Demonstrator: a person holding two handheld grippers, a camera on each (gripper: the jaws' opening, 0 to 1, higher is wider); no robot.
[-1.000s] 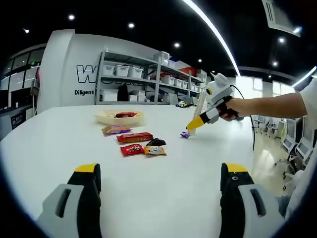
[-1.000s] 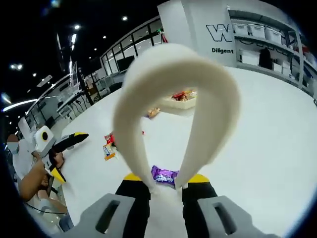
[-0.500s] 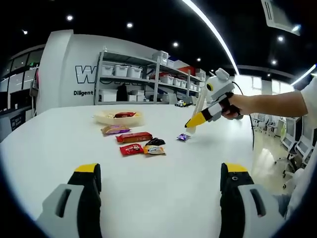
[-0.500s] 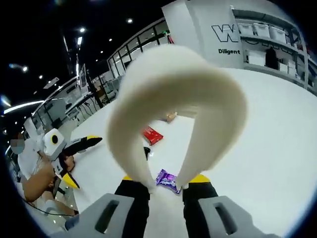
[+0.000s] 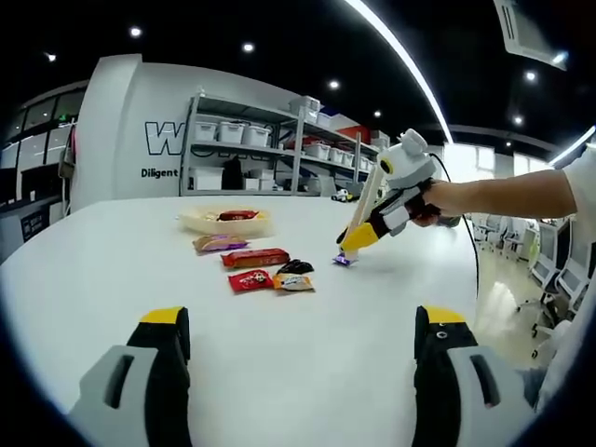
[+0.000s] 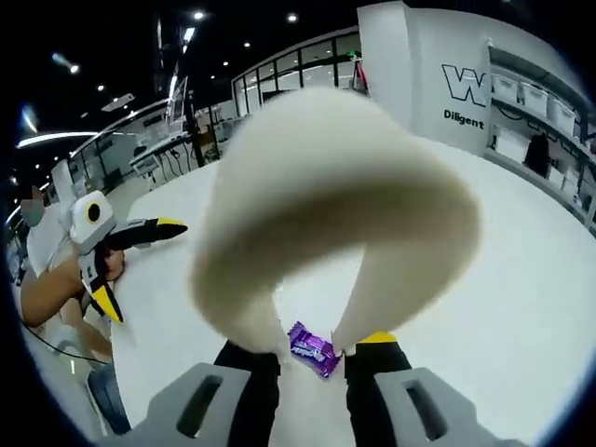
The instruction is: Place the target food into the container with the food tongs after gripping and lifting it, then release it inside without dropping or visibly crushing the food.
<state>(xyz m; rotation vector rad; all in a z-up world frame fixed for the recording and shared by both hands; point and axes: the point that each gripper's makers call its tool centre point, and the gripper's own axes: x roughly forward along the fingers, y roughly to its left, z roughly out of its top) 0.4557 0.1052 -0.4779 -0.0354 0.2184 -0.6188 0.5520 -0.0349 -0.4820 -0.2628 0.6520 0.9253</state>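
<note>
Left gripper [image 5: 298, 326]: jaws spread wide, level, nothing between them. Right gripper [image 6: 312, 352]: at 2 o'clock in the left gripper view, angled down, jaws clamping food tongs [image 6: 326, 205].

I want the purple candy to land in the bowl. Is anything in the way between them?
Maybe. The candy sits in the tongs held by the right gripper. Other snacks lie on the table roughly between it and the bowl, but lifting clears them.

White table [image 5: 307, 363], metal shelving [image 5: 279, 149] with bins, lettered white wall [image 5: 121, 130], dark ceiling, strip light [image 5: 400, 60]
</note>
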